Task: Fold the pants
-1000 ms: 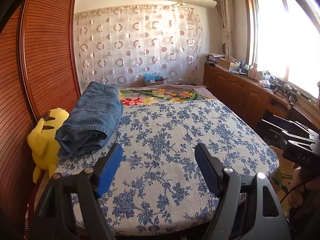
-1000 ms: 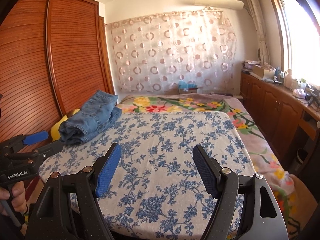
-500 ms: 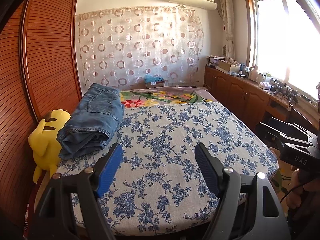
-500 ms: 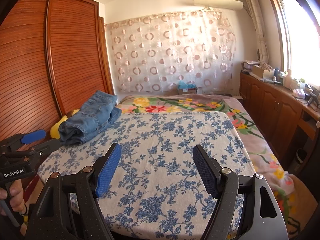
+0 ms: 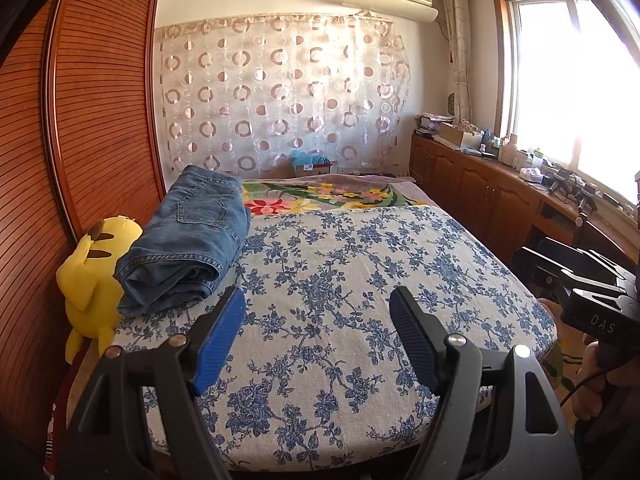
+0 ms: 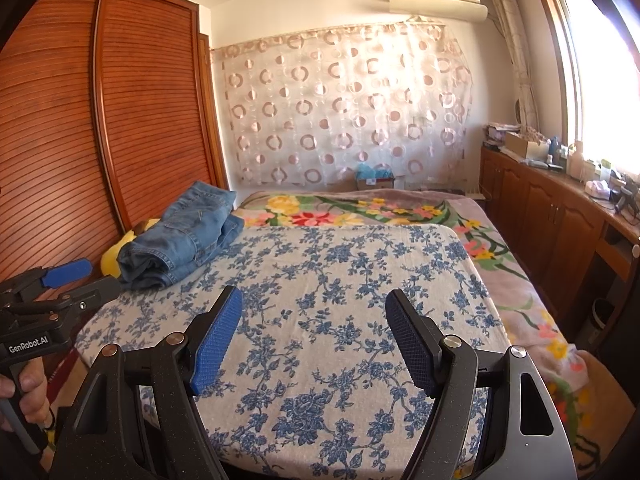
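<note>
**Both tongs apart above the bed, jeans folded at left**

The left gripper and right gripper sit low in frame, level, jaws spread wide and holding nothing, above the flowered bedspread. The jeans lie folded in a thick stack at middle left, beside a yellow plush toy.

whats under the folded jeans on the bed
The folded jeans rest on the blue-flowered cover, near the bed's left edge beside the yellow plush toy. Anything tucked beneath or inside the folds is hidden.
</note>
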`<state>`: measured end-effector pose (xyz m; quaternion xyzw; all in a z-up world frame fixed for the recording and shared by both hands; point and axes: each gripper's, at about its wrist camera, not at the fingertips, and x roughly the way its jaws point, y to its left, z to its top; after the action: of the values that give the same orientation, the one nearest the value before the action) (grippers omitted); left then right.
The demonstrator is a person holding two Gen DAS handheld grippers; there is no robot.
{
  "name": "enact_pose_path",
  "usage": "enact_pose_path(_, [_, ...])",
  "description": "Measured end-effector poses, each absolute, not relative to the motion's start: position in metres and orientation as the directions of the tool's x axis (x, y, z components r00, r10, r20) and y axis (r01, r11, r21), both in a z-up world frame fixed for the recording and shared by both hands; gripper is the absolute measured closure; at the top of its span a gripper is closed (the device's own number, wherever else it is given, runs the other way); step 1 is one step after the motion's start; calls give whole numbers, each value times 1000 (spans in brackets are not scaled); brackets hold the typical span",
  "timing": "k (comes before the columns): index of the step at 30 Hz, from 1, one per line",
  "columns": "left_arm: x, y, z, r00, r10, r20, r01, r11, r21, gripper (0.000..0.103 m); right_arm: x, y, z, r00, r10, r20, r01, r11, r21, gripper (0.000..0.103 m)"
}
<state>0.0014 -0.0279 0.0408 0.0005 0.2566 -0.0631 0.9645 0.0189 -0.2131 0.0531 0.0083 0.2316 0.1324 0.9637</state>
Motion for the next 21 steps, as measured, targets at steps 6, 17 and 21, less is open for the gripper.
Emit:
enact_pose_path(6, [2,-29,42,862,-119,-493,119,992,-32,28,19,-213,53,857,260,-445,-251,965,79,27])
enact_pose_path(17, [1,-27,41,862,-120,-492,120,992,-33,28,19,-213,52,858,259,-444,-251,965,78,27])
enact_pose_path(21, [1,-27,41,862,-120,-492,119,992,-34,28,19,-213,52,858,259,-444,-252,965,77,27])
